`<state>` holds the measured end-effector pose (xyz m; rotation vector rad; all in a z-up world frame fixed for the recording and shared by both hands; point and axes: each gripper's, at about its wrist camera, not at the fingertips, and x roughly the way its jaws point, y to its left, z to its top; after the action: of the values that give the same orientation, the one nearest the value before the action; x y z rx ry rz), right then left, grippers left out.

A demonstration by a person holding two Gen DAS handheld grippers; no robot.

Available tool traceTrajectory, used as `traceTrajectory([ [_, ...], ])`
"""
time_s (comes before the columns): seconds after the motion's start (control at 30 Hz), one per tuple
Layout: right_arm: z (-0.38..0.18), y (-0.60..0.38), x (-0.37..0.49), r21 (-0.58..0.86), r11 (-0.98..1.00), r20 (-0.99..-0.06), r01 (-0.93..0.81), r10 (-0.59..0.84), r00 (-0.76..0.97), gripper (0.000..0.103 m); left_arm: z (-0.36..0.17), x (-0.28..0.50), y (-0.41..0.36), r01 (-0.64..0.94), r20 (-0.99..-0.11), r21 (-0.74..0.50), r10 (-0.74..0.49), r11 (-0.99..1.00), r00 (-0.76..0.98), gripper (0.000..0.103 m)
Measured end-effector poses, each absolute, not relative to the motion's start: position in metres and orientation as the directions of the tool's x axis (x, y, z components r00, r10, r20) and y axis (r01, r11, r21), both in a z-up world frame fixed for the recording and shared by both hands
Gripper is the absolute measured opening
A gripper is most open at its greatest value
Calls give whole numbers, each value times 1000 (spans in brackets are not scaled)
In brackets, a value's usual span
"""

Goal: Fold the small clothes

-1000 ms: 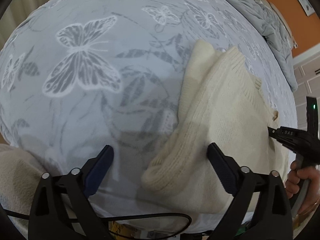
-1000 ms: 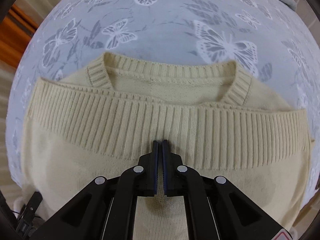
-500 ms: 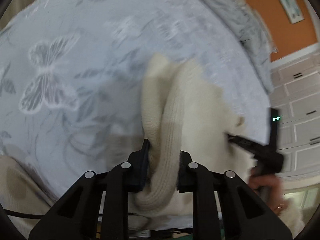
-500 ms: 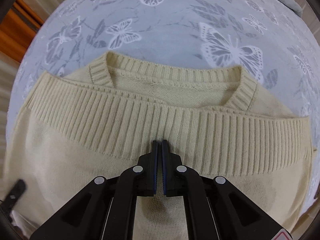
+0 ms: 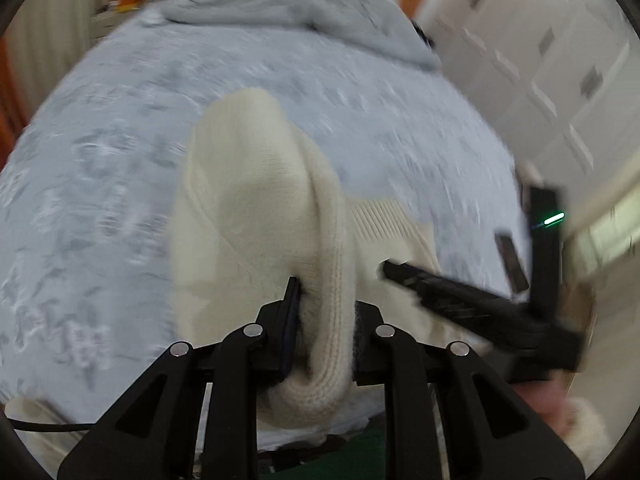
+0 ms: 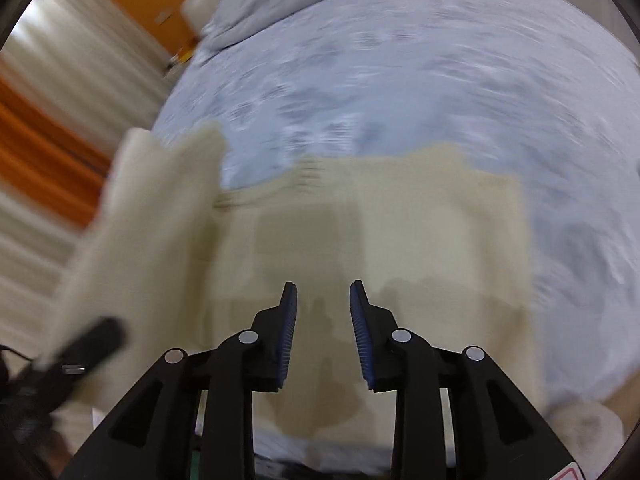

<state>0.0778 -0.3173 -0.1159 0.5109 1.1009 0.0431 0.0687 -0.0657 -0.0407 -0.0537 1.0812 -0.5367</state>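
Note:
A cream knitted sweater (image 6: 380, 220) lies folded on the butterfly-print bedspread (image 6: 440, 80). My left gripper (image 5: 324, 312) is shut on the sweater's left side (image 5: 248, 184) and holds that thick fold lifted off the bed. That lifted side shows at the left of the right wrist view (image 6: 140, 232), with the left gripper (image 6: 92, 340) below it. My right gripper (image 6: 323, 300) is open and empty just above the sweater's near part. It also shows in the left wrist view (image 5: 400, 276), at the sweater's right edge. Both views are motion-blurred.
A grey quilted blanket (image 5: 280, 4) lies bunched at the far end of the bed. White cabinet doors (image 5: 540, 60) stand to the right, orange wall and pale curtains (image 6: 52, 92) to the left. The bed's near edge runs just below the grippers.
My left gripper closed on the sweater's left side and lifted it up, swinging right. My right gripper opened, letting go of the sweater, and rose.

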Motion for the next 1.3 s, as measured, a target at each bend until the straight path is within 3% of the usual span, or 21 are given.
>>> traceTrajectory([
  [0.17,-122,-362,39,423,858,-847,292,260,464,36,-86,50,-105,427,-889,-197,-344,882,301,28],
  [0.27,-120,-360,31,446,851,-838,276,288,464,46,-63,30,-96,451,-839,-225,-407,864,361,62],
  [0.3,-118,-356,32,466,846,-828,260,314,464,53,-54,24,-86,457,-823,-224,-418,861,384,78],
  [0.33,-117,-355,35,483,840,-820,246,337,462,59,-45,20,-77,450,-808,-205,-410,869,424,86],
  [0.53,-114,-309,69,626,762,-745,165,521,416,77,-27,7,-22,345,-807,-86,-269,935,526,87],
  [0.7,-142,-260,102,533,827,-835,177,479,271,77,-31,5,26,215,-832,-103,-202,971,517,87],
  [0.77,-151,-243,110,515,842,-848,162,472,239,64,-33,7,36,186,-836,-111,-193,976,513,87],
  [0.83,-151,-230,116,485,864,-864,138,447,233,20,-34,6,44,169,-838,-109,-182,980,515,87],
  [0.9,-129,-226,118,478,875,-850,80,438,292,18,-32,6,45,169,-838,-104,-178,980,517,87],
  [0.97,-90,-241,116,570,821,-764,41,511,393,16,-29,5,44,180,-833,-106,-186,978,521,87],
  [1.1,-38,-288,97,530,848,-735,22,446,511,17,-28,2,38,207,-828,-117,-210,971,520,87],
  [1.2,-77,-340,89,500,855,-802,140,396,448,18,-37,3,27,229,-840,-130,-230,965,492,87],
  [1.3,-156,-373,79,455,833,-881,315,369,297,20,-44,5,12,256,-851,-149,-256,955,458,87],
])
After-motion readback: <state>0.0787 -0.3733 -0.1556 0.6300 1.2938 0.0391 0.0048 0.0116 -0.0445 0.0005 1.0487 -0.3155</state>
